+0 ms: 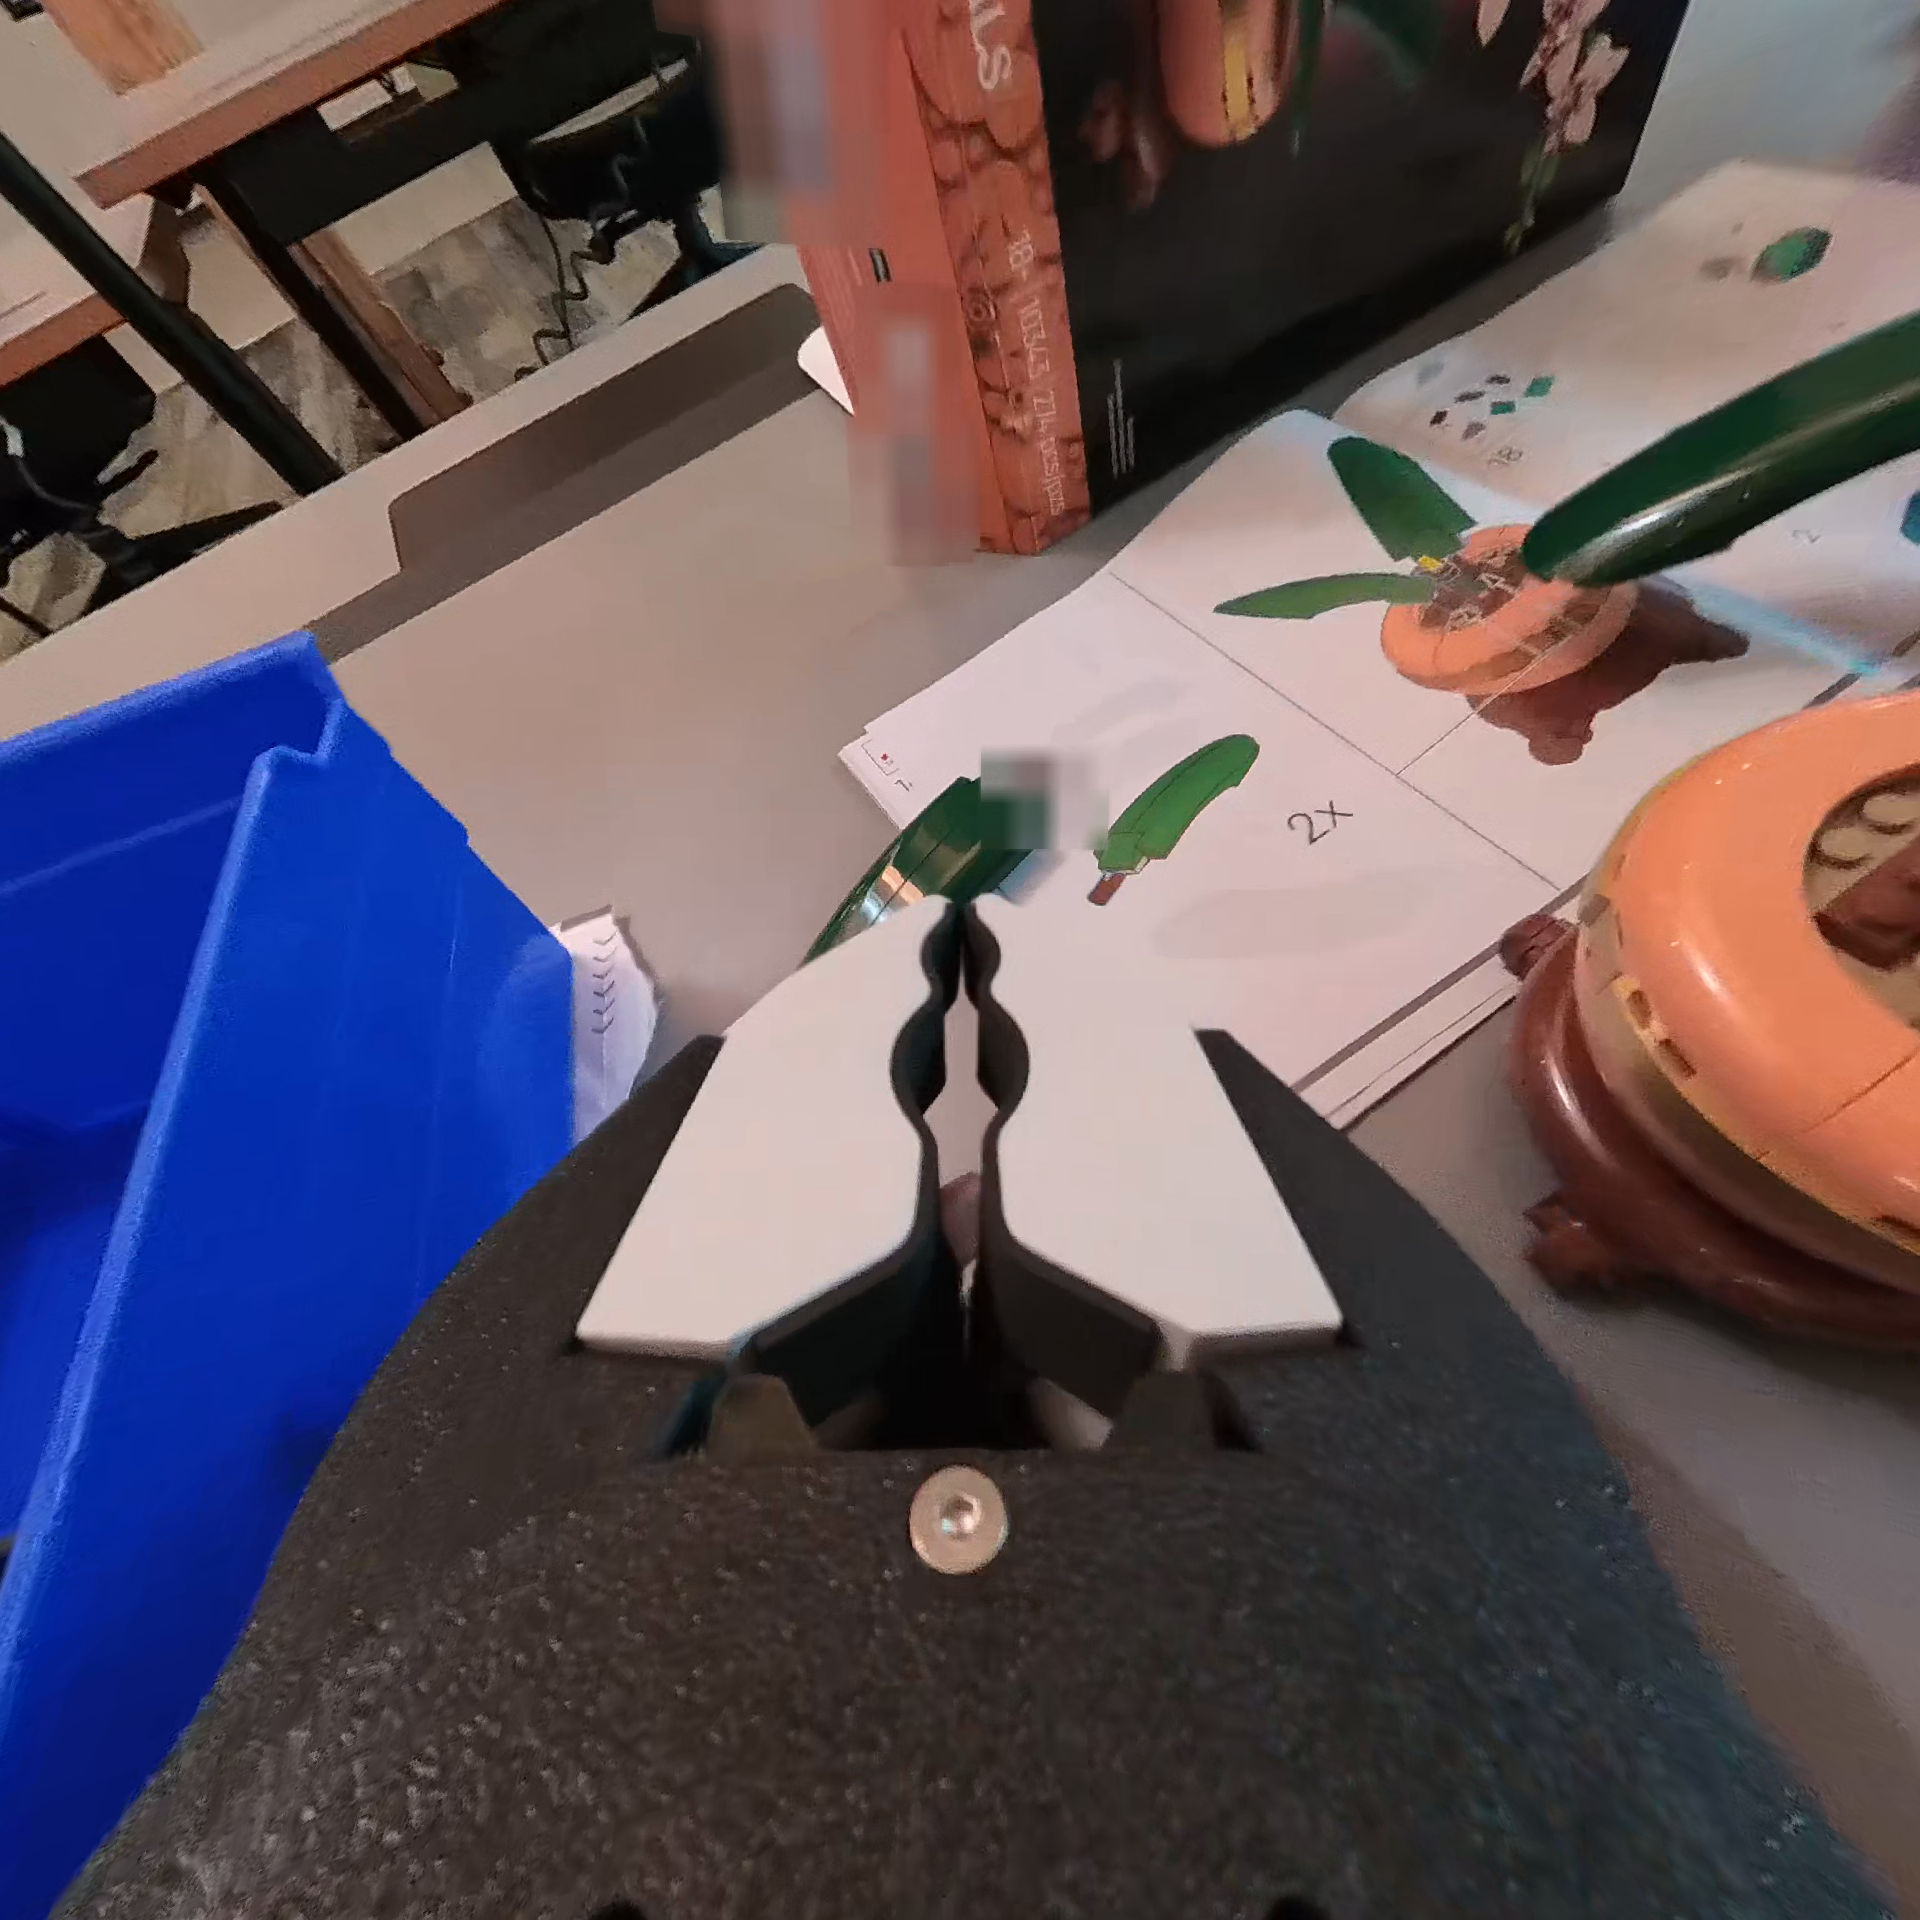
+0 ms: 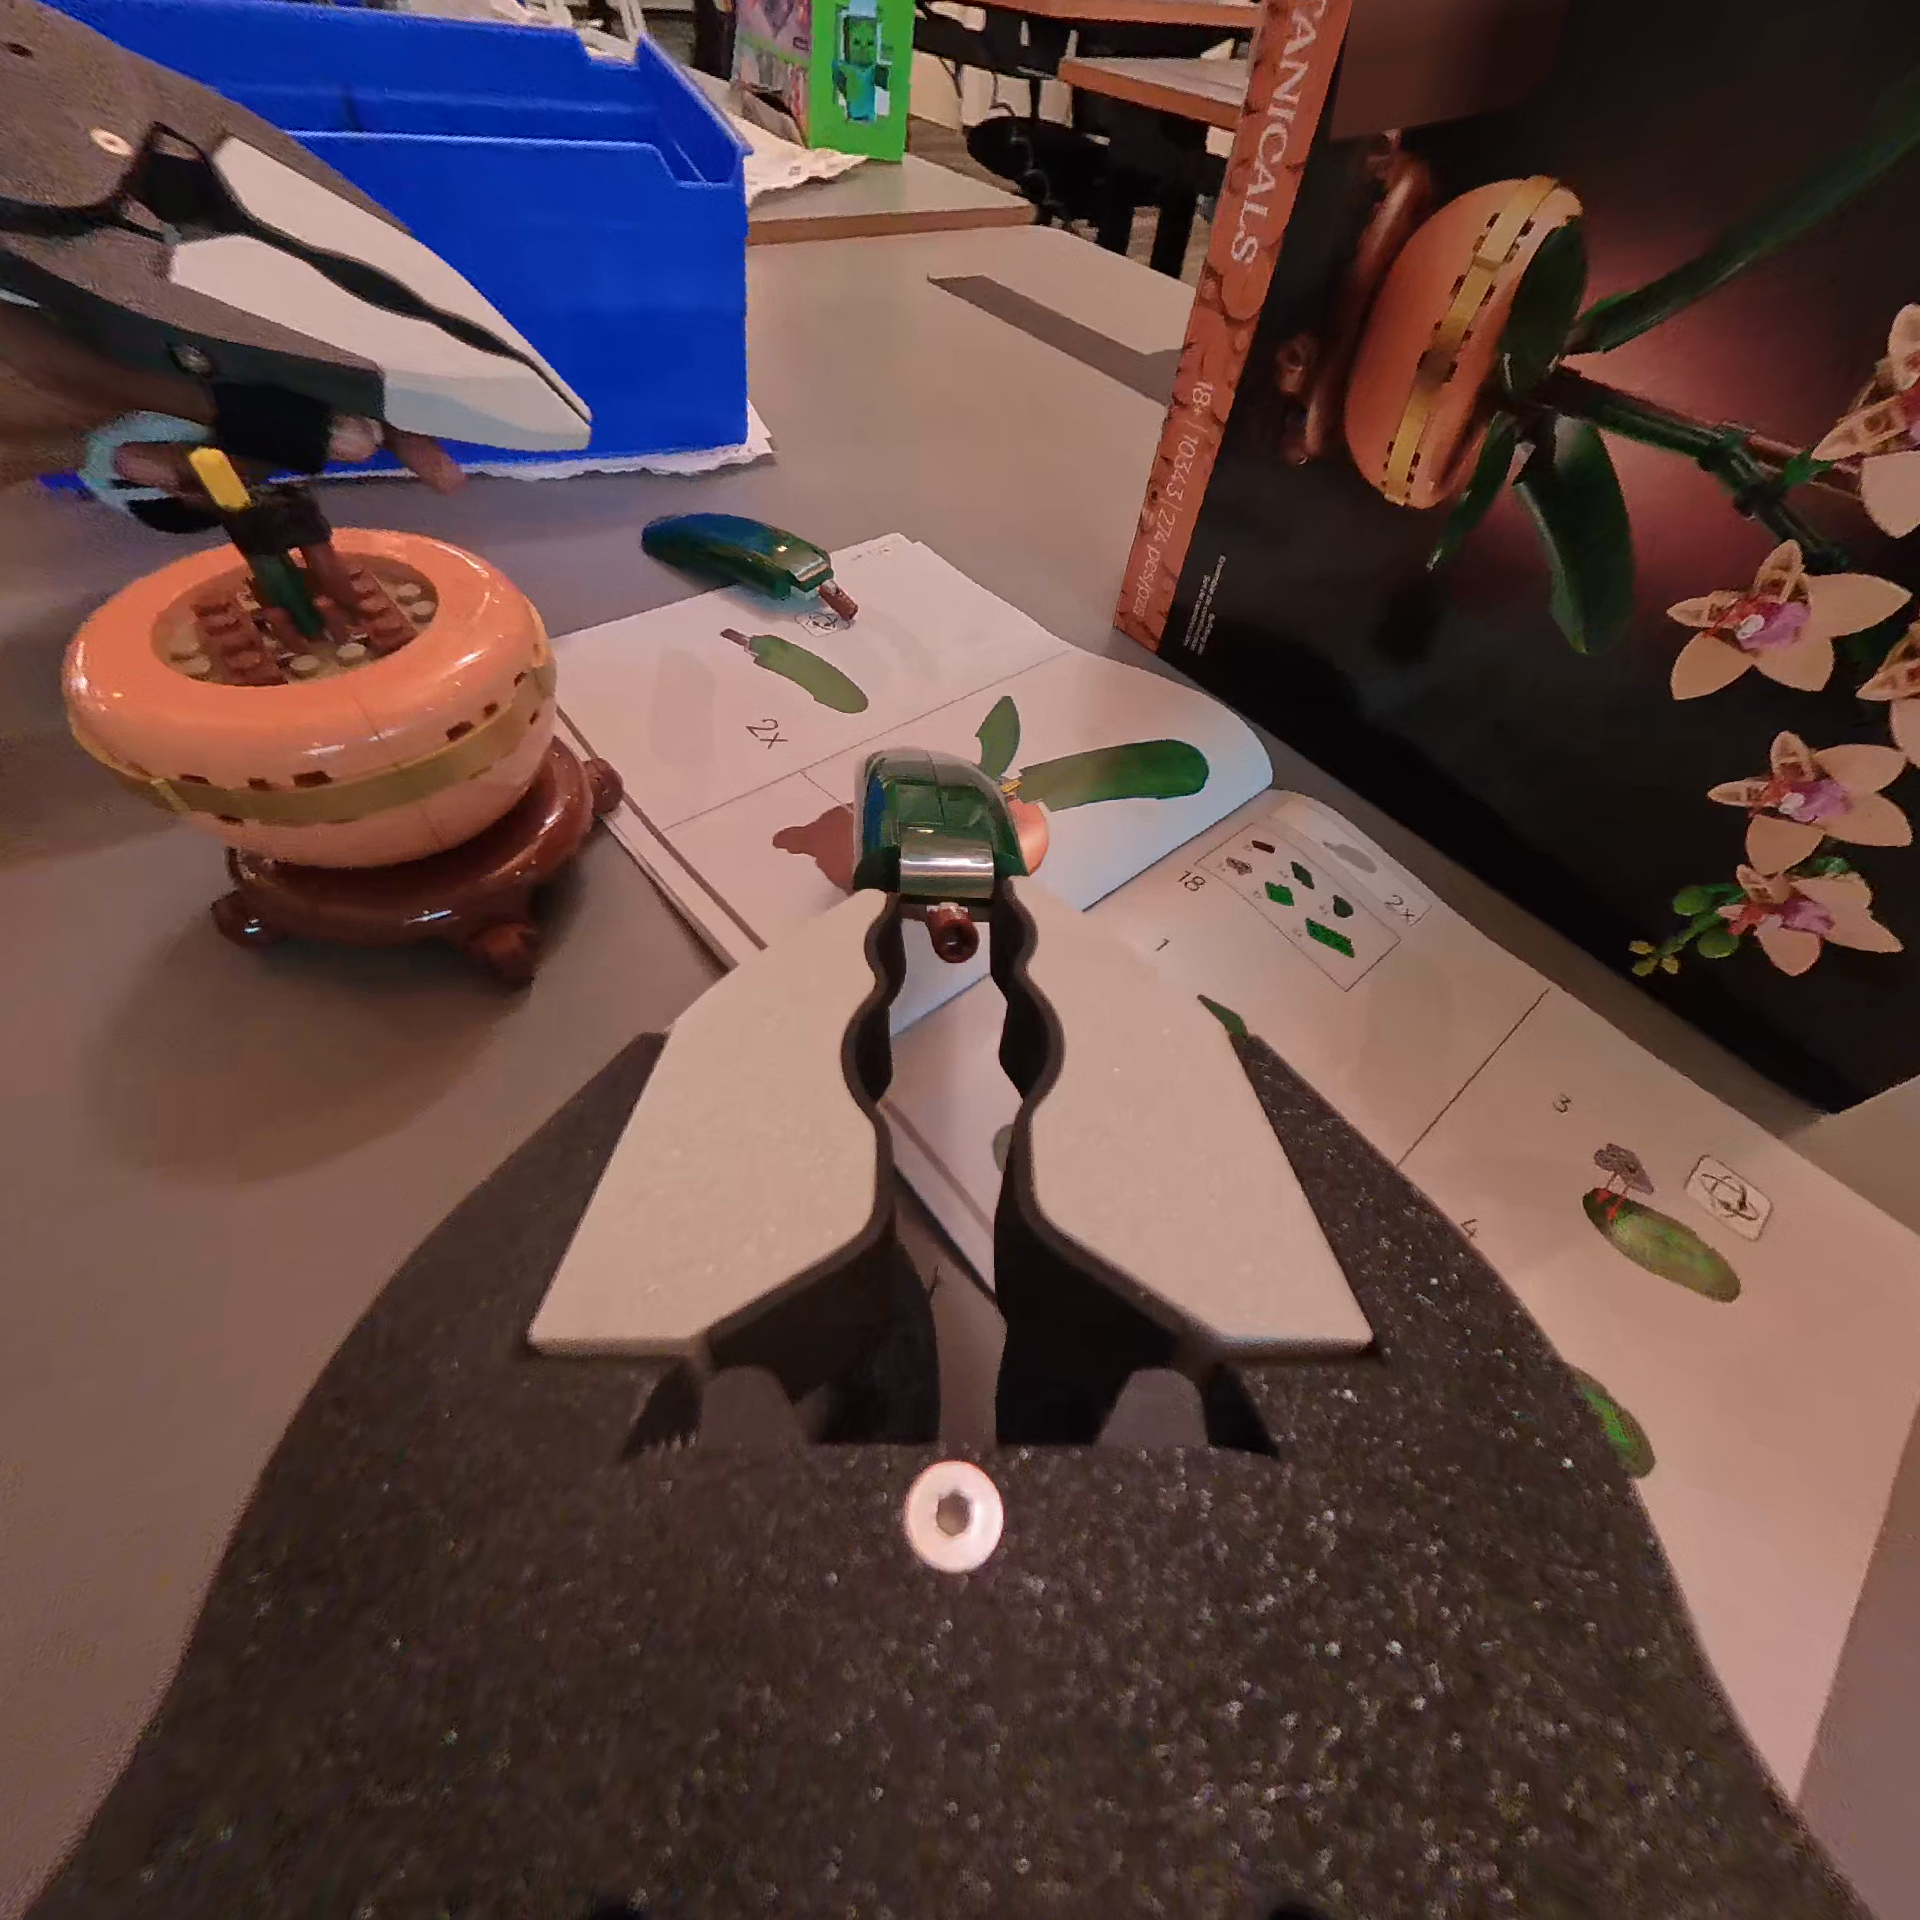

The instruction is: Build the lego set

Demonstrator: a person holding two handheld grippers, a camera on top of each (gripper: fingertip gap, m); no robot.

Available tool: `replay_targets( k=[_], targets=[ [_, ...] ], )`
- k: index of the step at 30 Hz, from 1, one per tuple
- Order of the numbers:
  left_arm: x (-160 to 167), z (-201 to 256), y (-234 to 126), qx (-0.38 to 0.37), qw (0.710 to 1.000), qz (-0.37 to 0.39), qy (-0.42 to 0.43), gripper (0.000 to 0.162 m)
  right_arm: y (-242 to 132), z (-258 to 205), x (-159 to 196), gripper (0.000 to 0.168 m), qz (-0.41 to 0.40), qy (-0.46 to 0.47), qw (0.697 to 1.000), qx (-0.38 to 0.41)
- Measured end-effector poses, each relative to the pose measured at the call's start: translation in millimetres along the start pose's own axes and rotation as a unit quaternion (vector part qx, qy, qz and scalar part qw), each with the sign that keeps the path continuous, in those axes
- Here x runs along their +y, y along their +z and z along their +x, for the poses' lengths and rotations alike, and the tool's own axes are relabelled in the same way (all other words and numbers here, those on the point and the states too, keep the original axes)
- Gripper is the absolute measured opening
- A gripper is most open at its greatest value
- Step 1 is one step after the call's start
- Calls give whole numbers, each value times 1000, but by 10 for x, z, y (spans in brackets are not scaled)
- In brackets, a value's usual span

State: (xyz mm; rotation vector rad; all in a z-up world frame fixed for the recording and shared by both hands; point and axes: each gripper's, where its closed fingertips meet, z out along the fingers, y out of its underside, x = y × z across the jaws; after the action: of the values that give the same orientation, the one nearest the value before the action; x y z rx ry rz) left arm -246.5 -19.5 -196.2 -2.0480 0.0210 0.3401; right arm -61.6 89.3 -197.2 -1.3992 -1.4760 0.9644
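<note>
My right gripper (image 2: 940,899) is shut on the end of a dark green lego leaf (image 2: 925,821) and holds it above the open instruction booklet (image 2: 935,644). The leaf's brown pin (image 2: 954,935) hangs between the fingers. That leaf also shows at the upper right of the left wrist view (image 1: 1714,478). My left gripper (image 1: 961,912) is shut with nothing between its pads. A second green leaf (image 1: 914,862) lies on the table just beyond its tips. In the right wrist view the left gripper (image 2: 571,416) hovers above the orange pot (image 2: 312,707), and the second leaf (image 2: 738,556) lies apart from it.
The pot (image 1: 1714,987) stands on a brown base and has a dark stem (image 2: 281,561) in it. A blue bin (image 1: 208,987) stands to the left. The set's box (image 1: 1247,208) stands upright behind the booklet (image 1: 1299,831). Torn white packaging (image 1: 608,987) lies by the bin. Some 20 cm of space lies between my two pairs of fingers. Measured from the fingertips, the orange pot (image 2: 312,707) is 11 cm or so from the right gripper and 15 cm from the left.
</note>
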Motion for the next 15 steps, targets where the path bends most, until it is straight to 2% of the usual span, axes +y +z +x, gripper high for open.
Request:
replay_targets(
  k=[7, 11, 15],
  targets=[
    [-111, 70, 10, 51, 996, 65, -23, 5, 79, -176, 61, 16, -6, -34, 996, -77],
    [-144, 212, 34, 106, 991, 81, -23, 11, 210, -257, 193, 16, -77, -105, 986, -101],
    [-121, 350, 144, 124, 989, 74, 18, 16, 273, -242, 286, 16, -121, -154, 971, -137]
  ],
)
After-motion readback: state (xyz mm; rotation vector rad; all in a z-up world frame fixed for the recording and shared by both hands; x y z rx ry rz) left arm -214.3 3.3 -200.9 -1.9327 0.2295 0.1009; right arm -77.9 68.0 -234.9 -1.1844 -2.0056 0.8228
